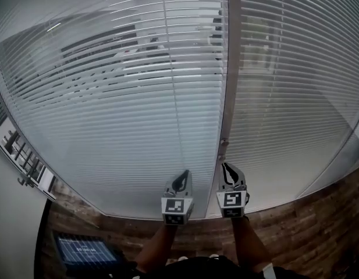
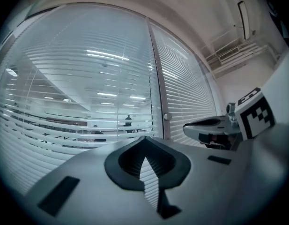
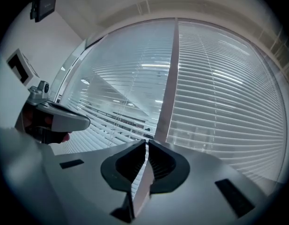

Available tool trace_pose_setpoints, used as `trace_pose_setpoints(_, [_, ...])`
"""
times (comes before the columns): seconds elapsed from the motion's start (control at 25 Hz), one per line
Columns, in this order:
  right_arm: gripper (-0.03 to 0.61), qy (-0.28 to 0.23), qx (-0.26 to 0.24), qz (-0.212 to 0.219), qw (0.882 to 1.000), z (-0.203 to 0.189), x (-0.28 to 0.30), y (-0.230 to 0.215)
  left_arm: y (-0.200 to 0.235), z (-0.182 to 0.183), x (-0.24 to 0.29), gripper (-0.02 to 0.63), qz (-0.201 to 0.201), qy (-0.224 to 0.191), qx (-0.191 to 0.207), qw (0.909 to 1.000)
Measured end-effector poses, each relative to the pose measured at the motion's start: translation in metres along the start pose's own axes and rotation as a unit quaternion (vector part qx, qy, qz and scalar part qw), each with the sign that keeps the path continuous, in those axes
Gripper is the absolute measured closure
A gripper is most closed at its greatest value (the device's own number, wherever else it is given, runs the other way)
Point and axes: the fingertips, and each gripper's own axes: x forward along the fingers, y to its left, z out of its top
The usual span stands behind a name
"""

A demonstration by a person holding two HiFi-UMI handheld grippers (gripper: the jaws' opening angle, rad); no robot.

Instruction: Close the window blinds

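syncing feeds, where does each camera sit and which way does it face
Head view: on the person's head, looking down at the window blinds; forearms, left gripper, right gripper show.
Left gripper view: on that gripper, facing the blinds; shut jaws, right gripper at right.
Right gripper view: on that gripper, facing the blinds; shut jaws, left gripper at left.
All share the frame post.

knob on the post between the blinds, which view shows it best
Left gripper view: the knob stands out round against the post. Head view shows it as a small bump; right gripper view shows the post, no knob discernible.
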Motion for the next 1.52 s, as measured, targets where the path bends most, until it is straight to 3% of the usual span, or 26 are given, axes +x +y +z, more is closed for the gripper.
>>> trace_pose_setpoints(0.24, [0.566,-0.004,-0.004,-0.022,1.000,0.009,0.015,-0.014,-0.003,0.008,0.008,0.614,-0.001,-0.040,0.036,0.9985])
trace_pose_setpoints(0.52, [0.514,-0.005,-0.025,-0.027,0.999,0.017,0.035,-0.029,-0.010,0.012,0.010,0.614,0.003,-0.010,0.039,0.9992])
trace_pose_setpoints(0.8, [0.477,0.009,-0.045,-0.026,0.999,0.021,0.052,-0.031,-0.002,-0.005,0.011,0.614,0.015,-0.041,0.068,0.9967])
trace_pose_setpoints(1.2, [0.456,0.027,-0.064,-0.025,0.997,0.022,0.059,-0.032,-0.005,-0.009,0.004,0.614,0.014,0.005,0.048,0.9988])
trace_pose_setpoints(1.32, [0.456,0.027,-0.057,-0.021,0.998,0.023,0.060,-0.032,-0.001,-0.015,0.006,0.614,0.019,-0.024,0.054,0.9981])
trace_pose_setpoints(1.52, [0.456,0.027,-0.055,-0.022,0.998,0.023,0.059,-0.032,-0.005,-0.013,0.001,0.614,0.019,0.001,0.047,0.9987])
